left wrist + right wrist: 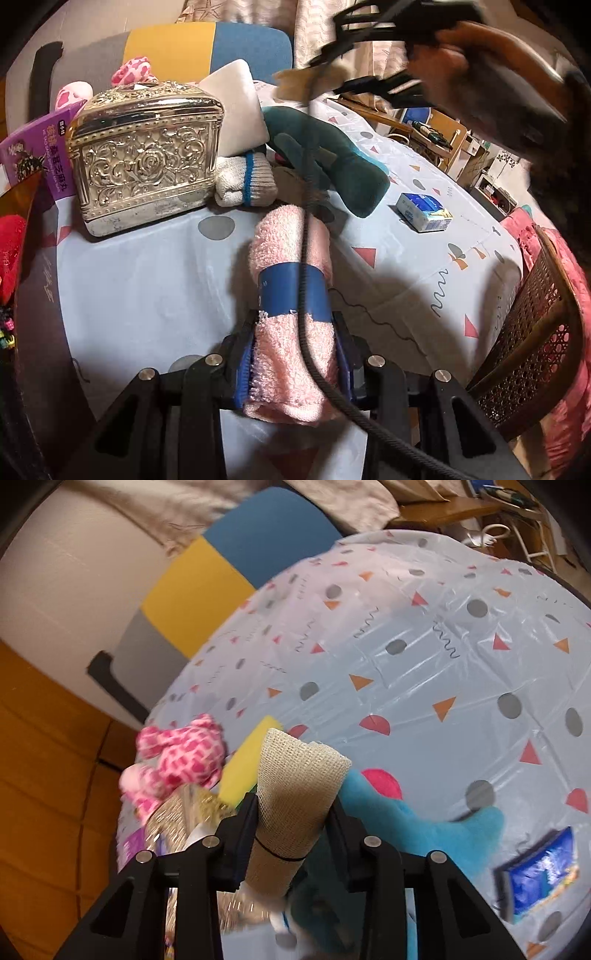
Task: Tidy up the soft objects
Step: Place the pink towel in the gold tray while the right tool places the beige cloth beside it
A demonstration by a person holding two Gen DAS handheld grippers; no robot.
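Gripping the pink towel roll (291, 314) in my left gripper (293, 354), low over the tabletop (147, 288); my right gripper (291, 834) clamps the mesh roll (295, 794) aloft, probably to place it among the soft pile.

Seen from the left wrist view, the ornate box (147, 155) stands on the counter (147, 288). Just right of the box lie the rolled socks (245, 181), touching it. Behind the socks leans a pillow (236, 107). Right of the socks sprawls the plush toy (332, 158). Before the socks lies the rolled towel (291, 295). Further right of the box, beyond the plush toy, sits the tissue pack (424, 212). Left of the box leans a booklet (33, 151).
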